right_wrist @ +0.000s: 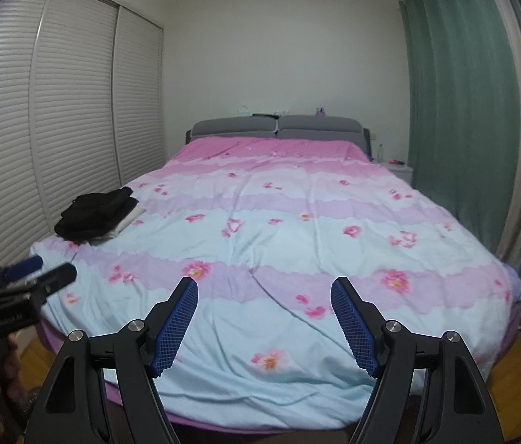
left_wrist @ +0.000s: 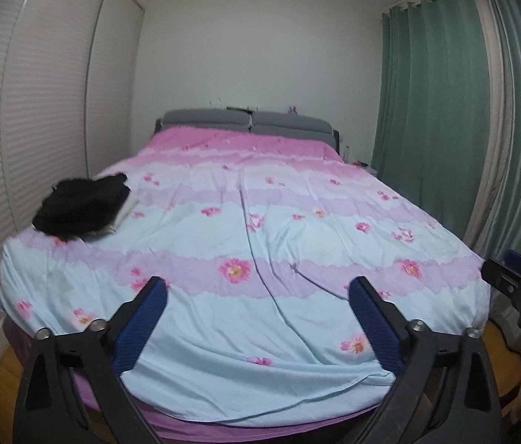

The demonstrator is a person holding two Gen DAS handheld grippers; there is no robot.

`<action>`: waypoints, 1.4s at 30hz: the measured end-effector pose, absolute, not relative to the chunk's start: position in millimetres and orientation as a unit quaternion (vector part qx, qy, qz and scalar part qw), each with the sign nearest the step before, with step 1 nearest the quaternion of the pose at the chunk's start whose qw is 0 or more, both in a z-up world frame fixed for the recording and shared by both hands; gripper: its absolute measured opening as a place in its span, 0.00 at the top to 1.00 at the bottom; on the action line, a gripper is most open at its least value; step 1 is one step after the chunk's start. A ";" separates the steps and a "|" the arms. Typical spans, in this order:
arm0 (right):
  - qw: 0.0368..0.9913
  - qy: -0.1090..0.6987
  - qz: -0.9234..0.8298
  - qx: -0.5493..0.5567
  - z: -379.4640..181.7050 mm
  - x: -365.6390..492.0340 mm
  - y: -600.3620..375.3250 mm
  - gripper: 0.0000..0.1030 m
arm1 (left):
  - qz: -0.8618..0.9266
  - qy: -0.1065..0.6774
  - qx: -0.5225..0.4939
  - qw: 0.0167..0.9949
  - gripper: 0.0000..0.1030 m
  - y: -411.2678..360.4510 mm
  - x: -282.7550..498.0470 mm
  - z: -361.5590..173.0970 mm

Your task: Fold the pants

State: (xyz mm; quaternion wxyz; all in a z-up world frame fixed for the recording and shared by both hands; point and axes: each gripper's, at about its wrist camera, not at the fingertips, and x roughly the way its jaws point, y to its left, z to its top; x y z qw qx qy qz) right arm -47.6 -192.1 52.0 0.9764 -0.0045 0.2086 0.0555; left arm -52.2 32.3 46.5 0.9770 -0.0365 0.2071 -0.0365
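Black folded pants [left_wrist: 81,205] lie in a stack on the left side of the bed, on top of a pale garment; they also show in the right wrist view [right_wrist: 97,212]. My left gripper [left_wrist: 258,288] is open and empty, held above the foot of the bed. My right gripper [right_wrist: 264,290] is open and empty, also above the foot of the bed. The right gripper shows at the right edge of the left wrist view [left_wrist: 519,277]. The left gripper shows at the left edge of the right wrist view [right_wrist: 38,273]. Both grippers are well short of the pants.
The bed [left_wrist: 297,222] has a pink, lilac and pale blue floral cover [right_wrist: 297,222]. White louvred wardrobe doors [right_wrist: 20,129] run along the left. Green curtains [right_wrist: 464,111] hang on the right. A grey headboard [right_wrist: 279,125] and a small nightstand [right_wrist: 399,168] stand at the far end.
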 end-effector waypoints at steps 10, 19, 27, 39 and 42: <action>0.985 0.167 0.029 -0.009 63.4 -83.9 -200.4 0.14 | -0.002 0.193 -0.004 0.981 0.00 18.3 -74.9 62.4; 0.986 0.166 0.025 0.010 67.0 -88.2 -208.7 0.14 | 0.006 0.196 0.006 0.981 0.00 10.8 -78.9 61.4; 0.985 0.170 0.021 0.016 65.6 -86.4 -210.5 0.14 | 0.006 0.200 0.003 0.980 0.00 13.3 -76.9 61.1; 0.985 0.171 0.021 0.018 64.4 -85.0 -213.7 0.13 | 0.004 0.203 0.006 0.979 0.00 14.7 -76.5 59.9; 0.985 0.171 0.021 0.018 64.0 -84.6 -214.2 0.13 | 0.002 0.206 0.007 0.979 0.00 14.1 -75.5 58.8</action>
